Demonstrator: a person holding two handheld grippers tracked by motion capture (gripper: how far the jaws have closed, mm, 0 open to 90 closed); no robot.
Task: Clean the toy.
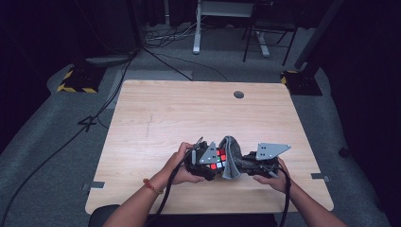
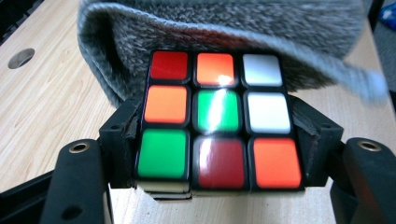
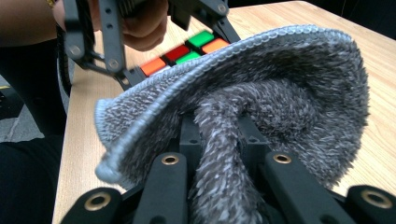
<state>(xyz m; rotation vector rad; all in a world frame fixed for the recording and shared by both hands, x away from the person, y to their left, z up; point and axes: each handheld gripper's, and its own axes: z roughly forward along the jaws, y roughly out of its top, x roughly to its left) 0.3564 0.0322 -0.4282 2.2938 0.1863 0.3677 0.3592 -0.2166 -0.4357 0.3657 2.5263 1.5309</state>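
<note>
Cube, scrambled glossy stickers, under grey cloth

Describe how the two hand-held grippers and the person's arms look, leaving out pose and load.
Both hand-held grippers, left and right, are black, with brass-ringed holes on the linkages, a perforated grey three-cornered plate on top and a trailing black cable. Forearms are bare; a red-orange bracelet circles the left wrist.
</note>
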